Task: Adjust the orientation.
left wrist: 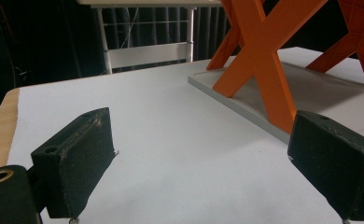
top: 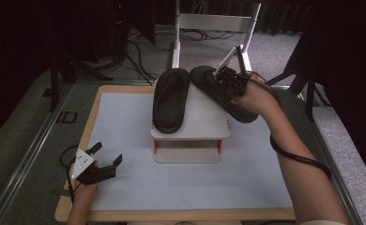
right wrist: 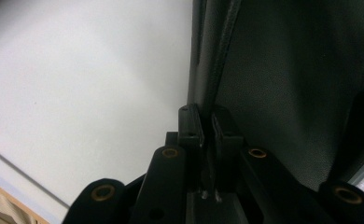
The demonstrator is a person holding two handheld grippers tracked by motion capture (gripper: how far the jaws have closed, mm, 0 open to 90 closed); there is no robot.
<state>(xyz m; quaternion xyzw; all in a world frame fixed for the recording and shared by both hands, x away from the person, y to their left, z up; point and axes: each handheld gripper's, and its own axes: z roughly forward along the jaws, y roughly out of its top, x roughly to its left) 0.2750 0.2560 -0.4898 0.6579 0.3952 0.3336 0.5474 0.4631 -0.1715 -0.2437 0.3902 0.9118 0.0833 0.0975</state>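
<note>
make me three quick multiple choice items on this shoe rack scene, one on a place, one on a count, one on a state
1. Where does the left sandal lie?
A. on the rack's top shelf
B. on the floor
C. under the rack

2. How many black sandals are there?
A. one
B. two
C. four

3. How do the left gripper jaws stand?
A. shut on a sandal
B. shut on nothing
C. open, nothing between them

Key: 1 A, it lies flat on the white shelf. 2 B, a second sandal is pinched at its edge by the right gripper. 3 C, the left gripper view shows the jaws wide apart over the bare table.
</note>
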